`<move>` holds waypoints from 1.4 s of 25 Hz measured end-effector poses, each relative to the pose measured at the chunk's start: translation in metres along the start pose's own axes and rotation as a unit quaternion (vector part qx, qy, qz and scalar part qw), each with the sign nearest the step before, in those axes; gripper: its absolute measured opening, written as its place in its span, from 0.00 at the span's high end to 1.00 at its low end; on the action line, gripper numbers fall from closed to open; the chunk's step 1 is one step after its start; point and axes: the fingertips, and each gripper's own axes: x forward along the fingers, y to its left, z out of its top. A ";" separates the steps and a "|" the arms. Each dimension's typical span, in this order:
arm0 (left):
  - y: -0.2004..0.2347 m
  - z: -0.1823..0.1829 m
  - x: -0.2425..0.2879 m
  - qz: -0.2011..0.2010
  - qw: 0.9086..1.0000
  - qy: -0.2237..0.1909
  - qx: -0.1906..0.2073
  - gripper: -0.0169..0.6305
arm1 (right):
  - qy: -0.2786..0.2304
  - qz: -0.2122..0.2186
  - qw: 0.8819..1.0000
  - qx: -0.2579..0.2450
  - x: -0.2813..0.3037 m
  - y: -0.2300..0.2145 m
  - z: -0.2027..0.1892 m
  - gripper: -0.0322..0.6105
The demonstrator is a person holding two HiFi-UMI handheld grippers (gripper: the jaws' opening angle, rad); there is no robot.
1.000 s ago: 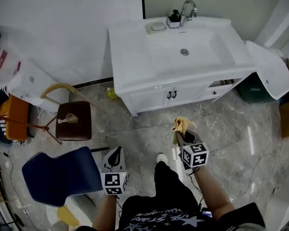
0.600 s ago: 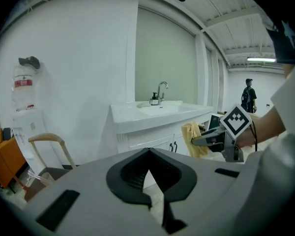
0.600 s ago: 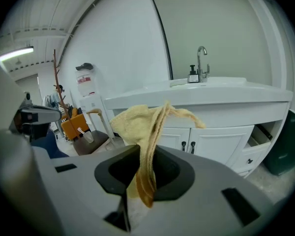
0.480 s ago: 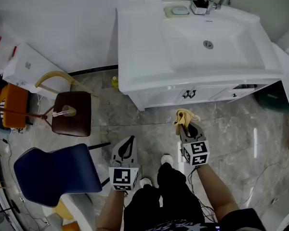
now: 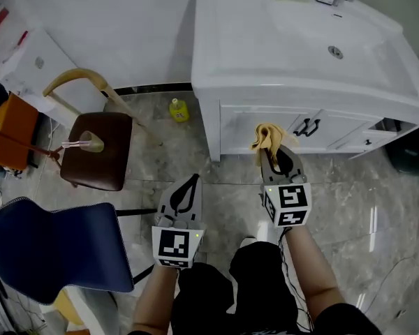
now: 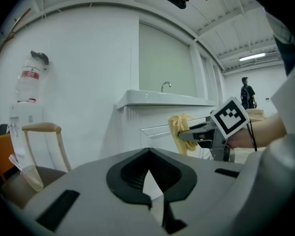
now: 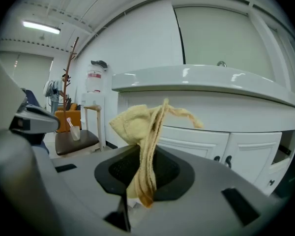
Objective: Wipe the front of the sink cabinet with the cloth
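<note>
The white sink cabinet (image 5: pixel 286 128) stands at the upper right of the head view, its doors and black handles (image 5: pixel 307 126) facing me. My right gripper (image 5: pixel 274 155) is shut on a yellow cloth (image 5: pixel 267 137), which bunches above the jaws just in front of the cabinet's left door. In the right gripper view the cloth (image 7: pixel 146 129) hangs between the jaws, with the cabinet front (image 7: pixel 211 141) close behind. My left gripper (image 5: pixel 190 185) sits lower and to the left over the floor, shut and holding nothing. In its own view, the left gripper (image 6: pixel 147 156) faces the cloth (image 6: pixel 179 128).
A brown stool-like chair (image 5: pixel 98 152) with a curved wooden back stands to the left, and a blue chair (image 5: pixel 52 246) lies nearer me. A small yellow bottle (image 5: pixel 179 110) stands on the floor by the cabinet's left corner. A drawer at the cabinet's right (image 5: pixel 394 125) is partly open.
Both grippers and my head have come forward toward the cabinet. The cloth, still held in the right gripper, is now close to the left door.
</note>
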 end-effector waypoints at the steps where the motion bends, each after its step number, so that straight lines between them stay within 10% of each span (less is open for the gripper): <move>1: 0.003 -0.005 0.006 -0.001 1.000 -0.009 0.009 0.95 | -0.009 0.001 1.000 0.001 0.011 0.005 0.001 0.83; 19: 0.024 -0.080 0.055 0.016 0.992 -0.126 0.005 0.95 | -0.110 0.044 0.993 -0.025 0.119 0.067 -0.015 0.83; 35: -0.035 -0.069 0.094 -0.016 0.991 -0.128 0.021 0.95 | -0.107 -0.101 0.987 0.058 0.058 -0.107 -0.042 0.83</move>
